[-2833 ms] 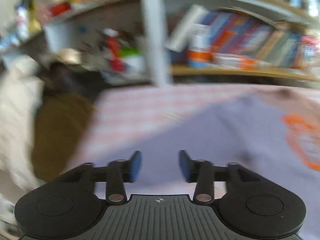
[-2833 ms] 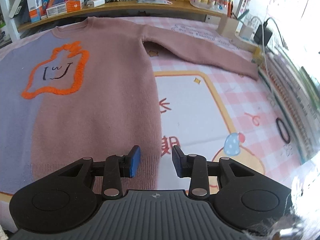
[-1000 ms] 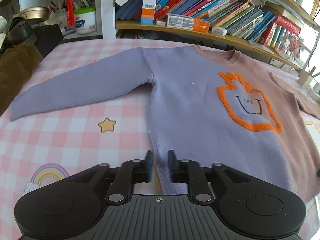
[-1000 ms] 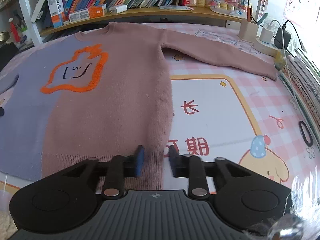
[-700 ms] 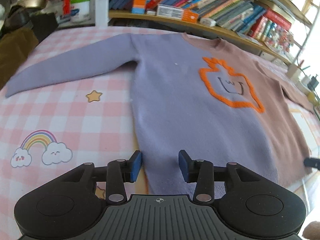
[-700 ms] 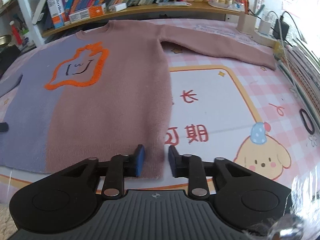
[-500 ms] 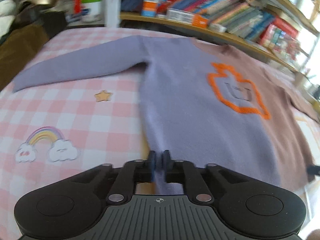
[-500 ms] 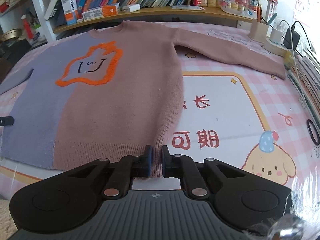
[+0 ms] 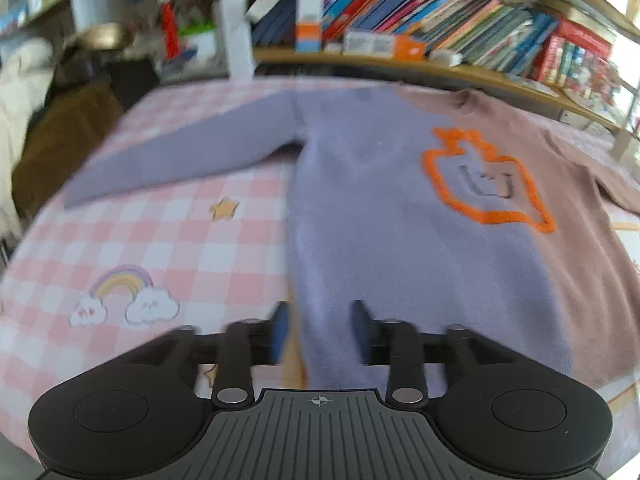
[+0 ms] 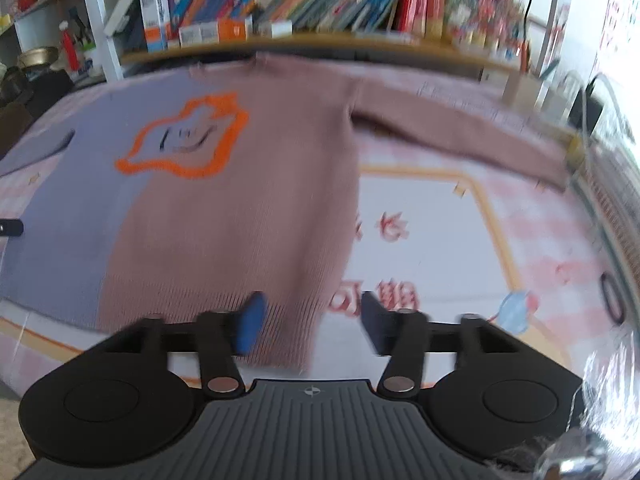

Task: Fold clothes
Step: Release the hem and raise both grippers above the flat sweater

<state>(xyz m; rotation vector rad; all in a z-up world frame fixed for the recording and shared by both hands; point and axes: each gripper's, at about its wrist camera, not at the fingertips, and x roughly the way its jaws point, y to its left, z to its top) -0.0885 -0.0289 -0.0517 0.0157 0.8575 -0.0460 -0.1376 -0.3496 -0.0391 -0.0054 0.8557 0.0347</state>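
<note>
Bookshelf (image 9: 460, 36) behind pink checked mat (image 9: 160, 248)

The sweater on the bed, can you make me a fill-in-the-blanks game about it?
1. The sweater is half purple and half ____.
2. The fuzzy outline stitched on its front is coloured ____.
3. On the pink checked cloth, beside the purple half, a ____ with two clouds is printed.
4. Behind the sweater, the wooden shelf is packed with ____.

Missing words: brown; orange; rainbow; books
</note>
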